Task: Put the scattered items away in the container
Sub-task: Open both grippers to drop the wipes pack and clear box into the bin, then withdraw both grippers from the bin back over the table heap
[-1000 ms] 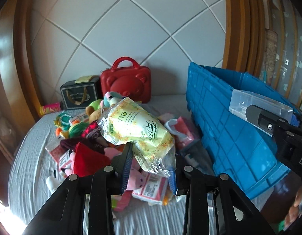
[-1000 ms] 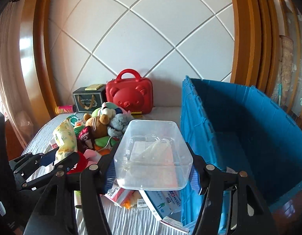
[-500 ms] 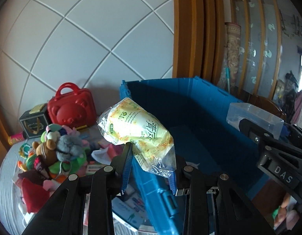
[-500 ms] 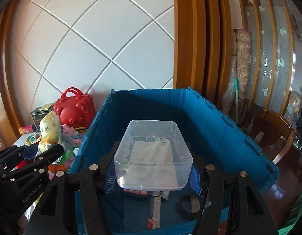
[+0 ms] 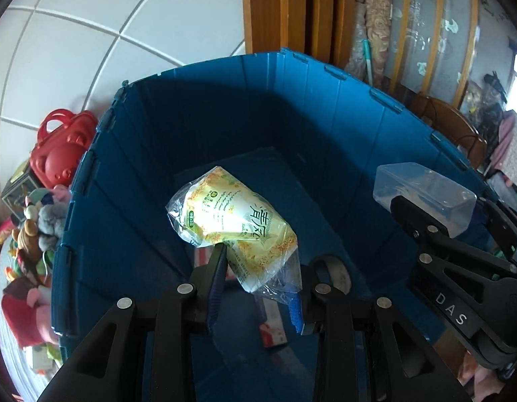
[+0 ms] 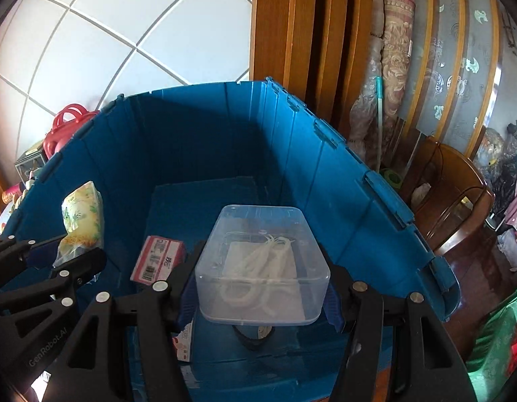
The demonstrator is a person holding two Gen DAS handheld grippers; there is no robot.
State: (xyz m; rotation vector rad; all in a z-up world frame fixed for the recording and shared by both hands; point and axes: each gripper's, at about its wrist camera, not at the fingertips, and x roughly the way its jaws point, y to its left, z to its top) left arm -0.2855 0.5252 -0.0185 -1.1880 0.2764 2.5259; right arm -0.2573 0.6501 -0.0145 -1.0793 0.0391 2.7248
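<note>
My left gripper [image 5: 256, 284] is shut on a yellow-and-white tissue pack [image 5: 235, 221] in clear wrap and holds it over the inside of the big blue crate [image 5: 225, 114]. The pack also shows in the right wrist view [image 6: 82, 221]. My right gripper [image 6: 258, 298] is shut on a clear plastic box [image 6: 262, 264] with white cord inside, held above the crate [image 6: 325, 154] floor. The box shows at the right of the left wrist view [image 5: 422, 194].
A red-and-white carton [image 6: 158, 258] and a dark ring [image 5: 335, 271] lie on the crate floor. Left of the crate are a pile of plush toys [image 5: 34, 221], a red bear case [image 5: 61, 147] and a dark gift box [image 5: 17, 191]. A wooden chair [image 6: 456, 197] stands right.
Both grippers have swung right from the toy pile to above the crate's inside, carrying the tissue pack and the clear box with them. Both have tilted downward toward the crate floor.
</note>
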